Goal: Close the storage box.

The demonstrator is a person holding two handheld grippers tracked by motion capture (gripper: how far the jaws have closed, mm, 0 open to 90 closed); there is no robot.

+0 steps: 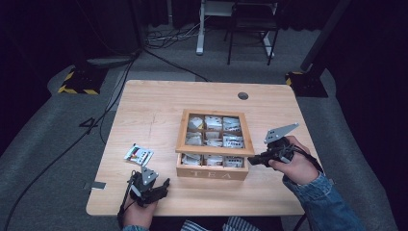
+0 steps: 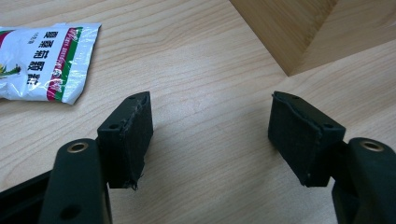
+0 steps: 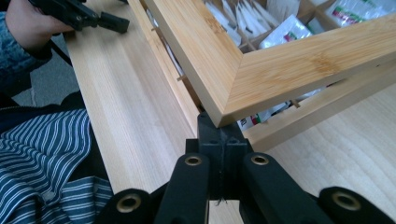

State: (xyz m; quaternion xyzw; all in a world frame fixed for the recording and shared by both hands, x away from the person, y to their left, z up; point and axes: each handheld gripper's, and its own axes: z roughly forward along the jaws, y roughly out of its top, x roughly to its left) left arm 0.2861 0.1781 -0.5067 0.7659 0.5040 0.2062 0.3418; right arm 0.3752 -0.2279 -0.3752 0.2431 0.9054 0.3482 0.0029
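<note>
Wooden tea box (image 1: 212, 173) sits near the middle of the counter (image 1: 159, 106), a little toward the near edge, "TEA" on its front wall. Nine compartments in three rows, each holding white tea packets (image 1: 213, 122). Its framed lid (image 1: 216, 150) is raised partway, tilted, hanging over the compartments.

Right gripper (image 1: 254, 159) is at the lid's near right corner, jaws together, its closed tip pushed under that corner in the right gripper view (image 3: 223, 128); whether it pinches the wood I cannot tell.

One loose packet (image 1: 138, 155) lies flat on the counter left of the box, well apart from it. Left gripper (image 1: 162, 185) rests by the near edge, left of the box, jaws apart over bare wood with nothing between them (image 2: 210, 135); the packet (image 2: 42, 60) lies just beyond its left jaw.

Open room: the whole far half of the counter, plus a strip along the right edge. A cable hole (image 1: 243, 96) sits near the far right corner.
</note>
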